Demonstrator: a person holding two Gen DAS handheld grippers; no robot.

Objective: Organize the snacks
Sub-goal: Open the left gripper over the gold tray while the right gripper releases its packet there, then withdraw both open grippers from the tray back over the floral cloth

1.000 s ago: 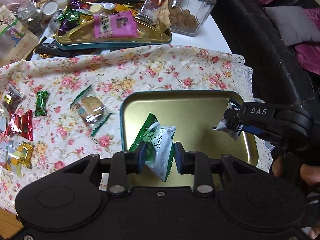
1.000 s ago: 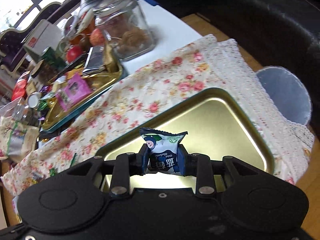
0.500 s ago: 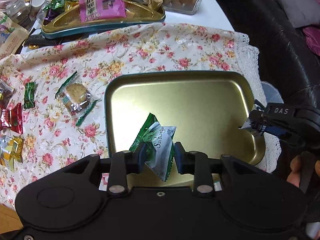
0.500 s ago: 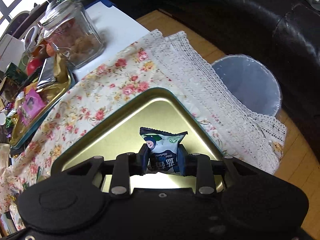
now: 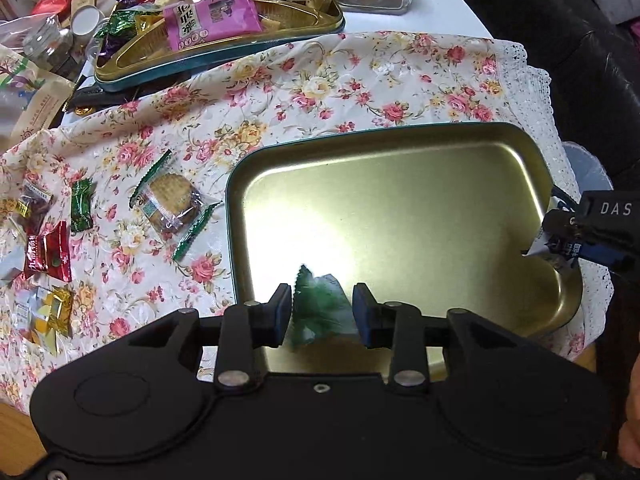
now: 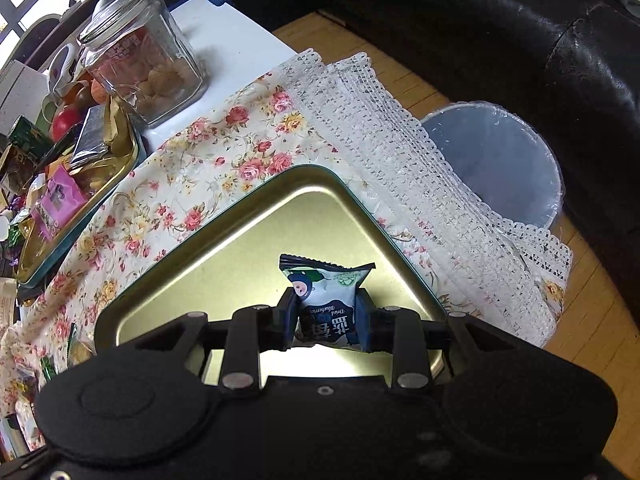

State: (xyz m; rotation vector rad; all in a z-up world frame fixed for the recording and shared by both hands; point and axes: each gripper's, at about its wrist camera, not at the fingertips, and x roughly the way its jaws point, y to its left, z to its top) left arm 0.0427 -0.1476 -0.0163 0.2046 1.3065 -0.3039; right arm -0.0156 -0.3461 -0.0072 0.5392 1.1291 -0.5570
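An empty gold tray [image 5: 400, 184] lies on the floral cloth; it also shows in the right wrist view [image 6: 224, 264]. My left gripper [image 5: 322, 312] is open over the tray's near edge. A green and white snack packet [image 5: 318, 312] is blurred between its fingers, no longer pinched. My right gripper [image 6: 326, 318] is shut on a blue and white blueberry packet [image 6: 326, 296] above the tray. In the left wrist view the right gripper [image 5: 576, 236] sits at the tray's right rim.
Loose wrapped snacks lie on the cloth left of the tray: a cookie pack [image 5: 172, 200], a green candy [image 5: 82, 206], a red packet [image 5: 48, 252]. A second full tray [image 5: 216, 40] and a glass jar [image 6: 140, 60] stand behind. A lined bin [image 6: 496, 160] stands below the table's right edge.
My left gripper has opened and let go of the green packet, which is dropping toward the tray. Both grippers have moved further over the tray. The right one still holds its packet.
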